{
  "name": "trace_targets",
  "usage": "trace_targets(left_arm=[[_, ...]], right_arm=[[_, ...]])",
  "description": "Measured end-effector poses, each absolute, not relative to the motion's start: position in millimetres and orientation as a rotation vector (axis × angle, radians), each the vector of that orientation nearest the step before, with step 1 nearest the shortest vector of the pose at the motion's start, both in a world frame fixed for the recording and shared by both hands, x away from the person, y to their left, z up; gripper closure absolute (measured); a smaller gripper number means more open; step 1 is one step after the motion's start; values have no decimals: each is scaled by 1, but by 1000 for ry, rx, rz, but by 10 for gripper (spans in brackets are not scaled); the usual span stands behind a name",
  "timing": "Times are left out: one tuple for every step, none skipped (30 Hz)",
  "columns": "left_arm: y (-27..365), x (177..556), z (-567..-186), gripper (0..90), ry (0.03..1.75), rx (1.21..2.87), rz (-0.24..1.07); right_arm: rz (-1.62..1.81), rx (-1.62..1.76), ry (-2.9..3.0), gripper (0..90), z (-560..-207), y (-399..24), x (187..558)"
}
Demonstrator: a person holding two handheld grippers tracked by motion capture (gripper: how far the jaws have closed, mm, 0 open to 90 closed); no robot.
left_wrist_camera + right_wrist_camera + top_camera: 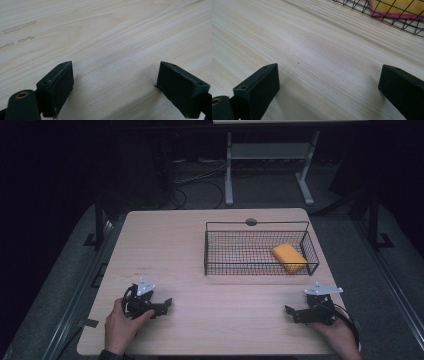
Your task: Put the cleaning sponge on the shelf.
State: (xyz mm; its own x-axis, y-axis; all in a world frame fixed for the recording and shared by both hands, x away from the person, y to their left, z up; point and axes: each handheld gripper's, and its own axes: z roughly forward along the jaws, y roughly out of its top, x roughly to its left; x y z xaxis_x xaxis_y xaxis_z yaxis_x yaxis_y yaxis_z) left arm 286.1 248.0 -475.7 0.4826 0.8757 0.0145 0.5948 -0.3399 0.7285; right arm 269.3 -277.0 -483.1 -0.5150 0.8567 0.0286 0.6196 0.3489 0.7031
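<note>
Flat yellow sponge [289,257], pink-edged, in wire basket [215,251]; both grippers [169,303] [288,310] spread wide, empty.

My high view: overhead, facing forward across the whole table [200,240]. My gripper views: low, close over the wood. Right gripper view shares the wire basket [402,20] with the high view.
</note>
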Motion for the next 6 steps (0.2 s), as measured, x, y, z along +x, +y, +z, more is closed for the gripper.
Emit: trace_targets(left_arm=[[248, 286, -476, 129, 1209, 2064, 541], [248, 286, -476, 129, 1209, 2063, 541], [248, 286, -476, 129, 1209, 2063, 541], [248, 286, -476, 129, 1209, 2063, 541], [248, 286, -476, 129, 1209, 2063, 541], [248, 286, -476, 129, 1210, 2063, 541]], right_arm=[[956, 1303, 2272, 27, -483, -277, 269], [956, 1304, 2272, 27, -483, -277, 269], [956, 1304, 2272, 27, -483, -277, 269], [956, 1301, 2272, 26, -483, -277, 270], [957, 1300, 2273, 25, -483, -277, 270], [957, 1299, 2274, 24, -483, -277, 270]])
